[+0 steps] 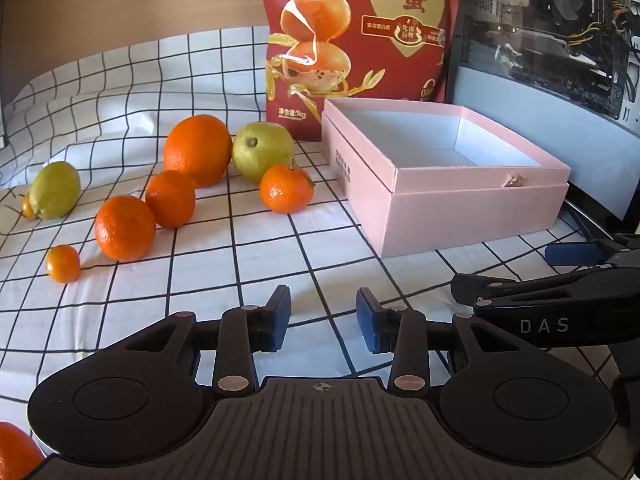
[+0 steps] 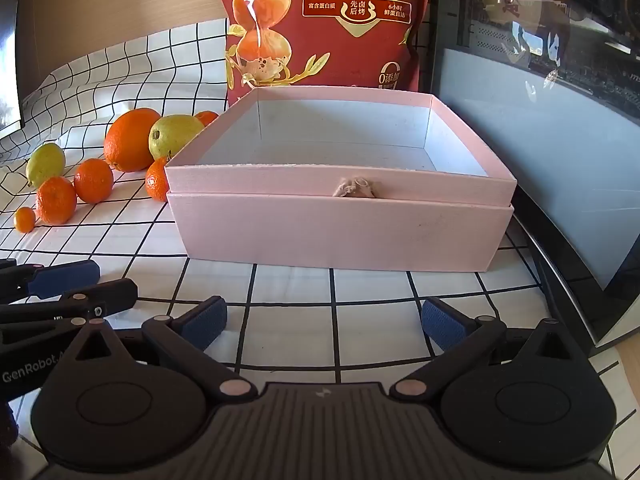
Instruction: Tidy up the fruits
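Still untouched: citrus on the cloth, pink box bare

Lined up at far left on the checked tablecloth (image 1: 224, 248): a lime (image 1: 55, 190), a kumquat (image 1: 63, 263), two mandarins, a large orange (image 1: 197, 150), a green pear (image 1: 262, 151), a stemmed mandarin (image 1: 286, 189) nearest the box. Just right of them, the open pink box (image 1: 472, 216), nothing inside. Left gripper (image 1: 323, 322) parted narrowly, clasping nothing; right gripper (image 2: 323, 324) spread wide, likewise bare. Best begun, probably, with the stemmed mandarin: widen first, straddle the middle, squeeze gently, lift clear of the rim.
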